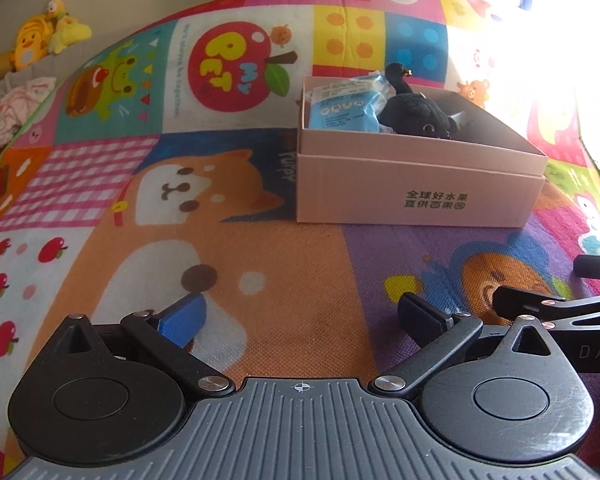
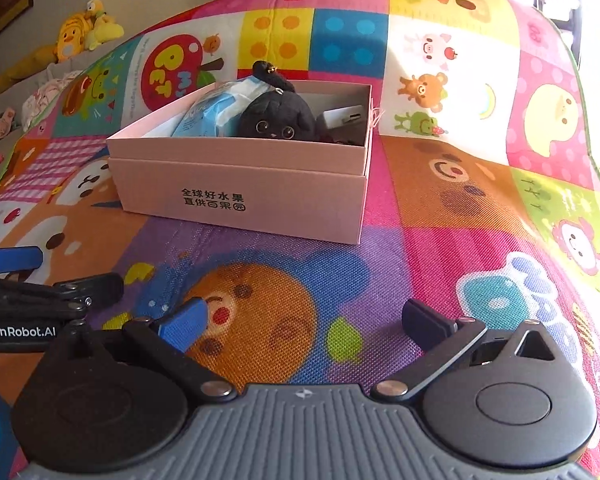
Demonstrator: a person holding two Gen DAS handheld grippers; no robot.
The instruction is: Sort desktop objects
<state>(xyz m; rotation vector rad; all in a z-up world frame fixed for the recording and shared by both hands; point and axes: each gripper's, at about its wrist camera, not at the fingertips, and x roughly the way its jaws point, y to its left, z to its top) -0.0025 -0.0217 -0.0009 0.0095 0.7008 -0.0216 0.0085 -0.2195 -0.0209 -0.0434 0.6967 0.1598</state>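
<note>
A pink cardboard box [image 1: 416,196] [image 2: 240,184] with green print stands on the colourful play mat. Inside it lie a blue packet [image 1: 344,102] [image 2: 216,110], a black plush toy [image 1: 414,110] [image 2: 278,118] and a dark and a white boxy item [image 2: 346,118], partly hidden. My left gripper [image 1: 304,316] is open low over the mat, well in front of the box, with nothing between its fingers. My right gripper [image 2: 306,320] is also open and empty, in front of the box. Each gripper shows at the edge of the other's view.
The play mat [image 1: 300,280] covers the whole surface. Yellow plush toys [image 1: 44,32] [image 2: 84,28] and crumpled cloth [image 1: 16,108] lie beyond its far left edge. Bright window light washes out the far right. Framed pictures hang on the back wall.
</note>
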